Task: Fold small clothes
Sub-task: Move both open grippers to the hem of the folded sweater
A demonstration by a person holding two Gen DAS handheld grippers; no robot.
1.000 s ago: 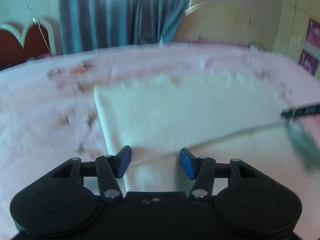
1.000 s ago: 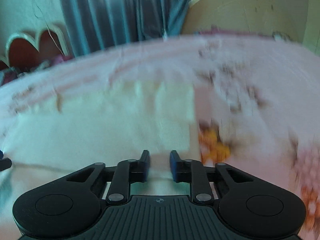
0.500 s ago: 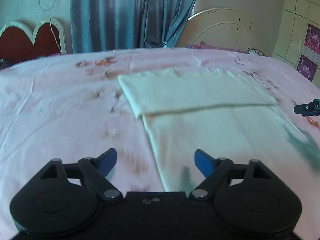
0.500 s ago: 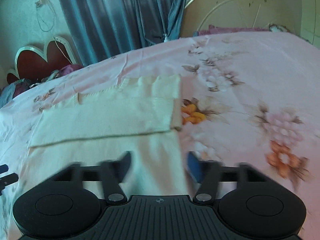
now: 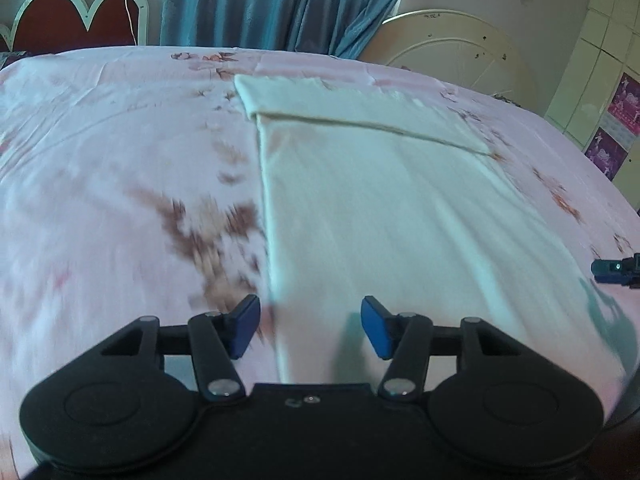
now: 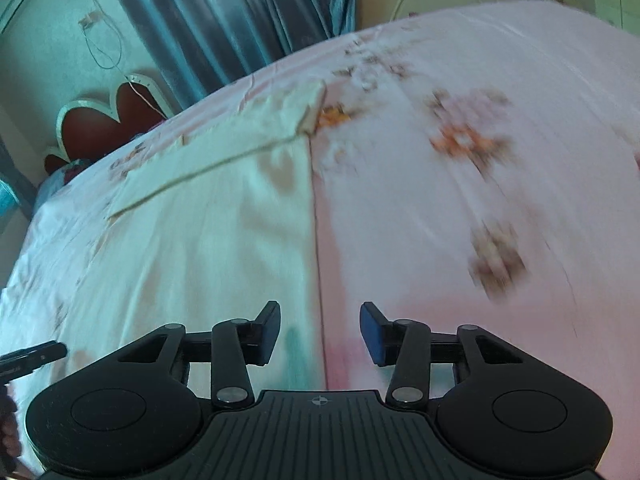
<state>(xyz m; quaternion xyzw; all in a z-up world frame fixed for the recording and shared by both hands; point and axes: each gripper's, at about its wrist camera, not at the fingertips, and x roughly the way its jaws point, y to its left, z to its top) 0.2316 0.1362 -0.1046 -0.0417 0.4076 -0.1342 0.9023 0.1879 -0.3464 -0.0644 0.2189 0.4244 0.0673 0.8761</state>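
Observation:
A cream cloth (image 5: 380, 200) lies flat on the pink floral bed sheet (image 5: 100, 180), with its far end folded over into a band (image 5: 340, 108). My left gripper (image 5: 310, 330) is open and empty, over the cloth's near left edge. My right gripper (image 6: 320, 334) is open and empty, over the cloth's near right edge (image 6: 316, 240). The cloth (image 6: 200, 240) fills the left half of the right wrist view. Each gripper's tip shows at the edge of the other's view.
The bed sheet (image 6: 480, 200) spreads wide on all sides. A red headboard (image 5: 80, 24) and blue curtains (image 5: 272, 4) stand behind the bed. A round cream frame (image 5: 452, 52) leans at the back right.
Both grippers let go of the cloth's far end, opened, and drew back toward the near end. The folded band now lies farther away.

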